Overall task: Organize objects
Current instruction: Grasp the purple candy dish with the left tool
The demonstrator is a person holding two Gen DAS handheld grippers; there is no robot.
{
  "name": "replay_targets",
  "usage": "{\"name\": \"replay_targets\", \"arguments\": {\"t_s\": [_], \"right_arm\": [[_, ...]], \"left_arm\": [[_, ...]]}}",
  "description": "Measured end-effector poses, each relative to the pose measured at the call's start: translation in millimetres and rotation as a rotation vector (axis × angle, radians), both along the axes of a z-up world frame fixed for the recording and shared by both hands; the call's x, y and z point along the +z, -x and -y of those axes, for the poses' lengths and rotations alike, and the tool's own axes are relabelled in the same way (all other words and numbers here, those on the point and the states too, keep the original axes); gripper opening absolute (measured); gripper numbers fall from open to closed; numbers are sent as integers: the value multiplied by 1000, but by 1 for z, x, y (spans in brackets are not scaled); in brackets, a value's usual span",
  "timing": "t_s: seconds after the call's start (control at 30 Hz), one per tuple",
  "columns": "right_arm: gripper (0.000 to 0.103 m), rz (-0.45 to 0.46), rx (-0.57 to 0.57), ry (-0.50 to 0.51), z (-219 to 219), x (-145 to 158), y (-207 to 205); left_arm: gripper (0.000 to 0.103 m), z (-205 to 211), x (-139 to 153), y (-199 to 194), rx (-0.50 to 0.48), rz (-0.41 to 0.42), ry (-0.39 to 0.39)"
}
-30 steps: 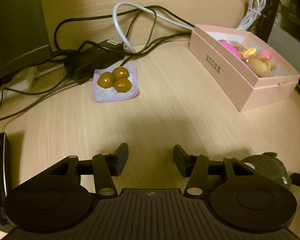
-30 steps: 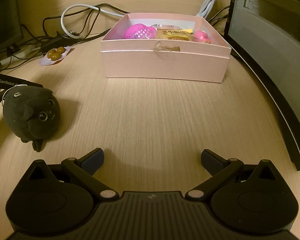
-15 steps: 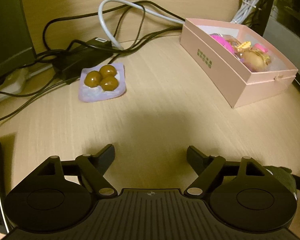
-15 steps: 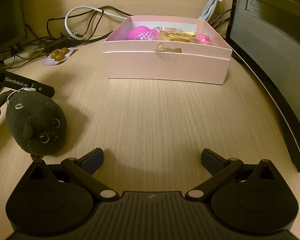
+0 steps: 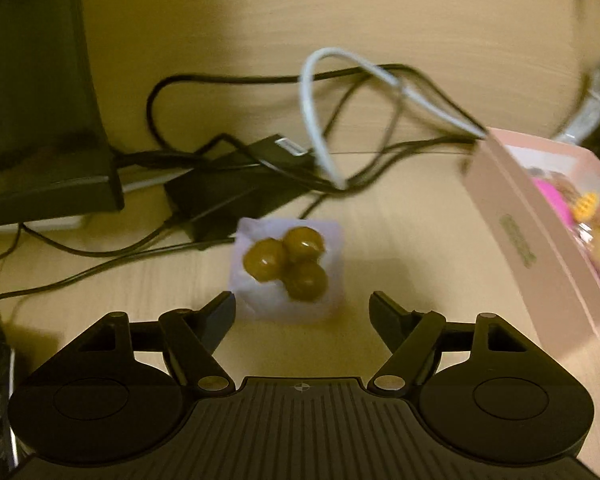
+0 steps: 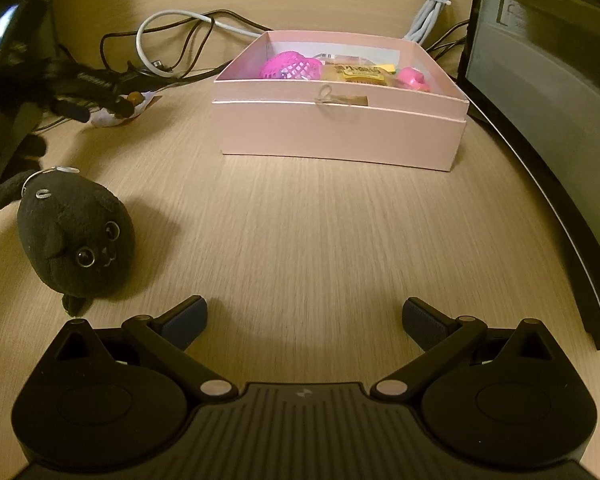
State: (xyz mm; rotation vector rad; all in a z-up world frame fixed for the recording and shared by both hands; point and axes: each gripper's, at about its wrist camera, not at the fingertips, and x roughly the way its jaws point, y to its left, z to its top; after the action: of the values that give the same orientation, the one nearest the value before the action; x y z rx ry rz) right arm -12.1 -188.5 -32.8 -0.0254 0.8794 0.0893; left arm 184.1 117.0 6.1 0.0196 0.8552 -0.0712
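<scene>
approaching from the left wrist view, the left gripper (image 5: 302, 306) hangs just short of a pale wrapper holding three brown sweets (image 5: 286, 270) on the wooden desk (image 5: 400, 240). its jaws have just been narrowing slightly but stand parted and empty, the packet ahead of them. black cables (image 5: 228, 80) tangle behind; a pink box (image 5: 540, 240) sits to the right.

from the right wrist view, the right gripper (image 6: 304, 318) rests over bare desk, fingers spread and holding nothing. a black plush toy (image 6: 76, 240) lies to its left, the pink box ahead, already partly filled.

likely step: reaching for the sweets. next, the jaws must straddle the packet, then close gently.
</scene>
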Motion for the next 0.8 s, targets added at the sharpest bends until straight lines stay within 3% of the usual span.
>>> {"name": "replay_targets", "arguments": {"t_s": [0.2, 0.3, 0.43, 0.57, 0.67, 0.7, 0.8], "right_arm": [[103, 9, 11, -2, 1, -1, 1], [103, 19, 13, -2, 1, -1, 3], [103, 22, 15, -2, 0, -1, 4], [103, 32, 27, -3, 1, -1, 6], [103, 36, 32, -4, 1, -2, 6], [103, 35, 33, -4, 1, -2, 6], [103, 31, 44, -4, 1, -1, 5]], "left_arm": [[80, 7, -10, -29, -3, -14, -57], [86, 11, -14, -36, -14, -5, -86], [87, 6, -17, -40, -13, 2, -35], [87, 3, -16, -35, -32, 4, -32], [78, 3, -14, -29, -43, 10, -32], [69, 3, -13, -26, -44, 11, -29], [66, 1, -9, -17, -29, -5, -11]]}}
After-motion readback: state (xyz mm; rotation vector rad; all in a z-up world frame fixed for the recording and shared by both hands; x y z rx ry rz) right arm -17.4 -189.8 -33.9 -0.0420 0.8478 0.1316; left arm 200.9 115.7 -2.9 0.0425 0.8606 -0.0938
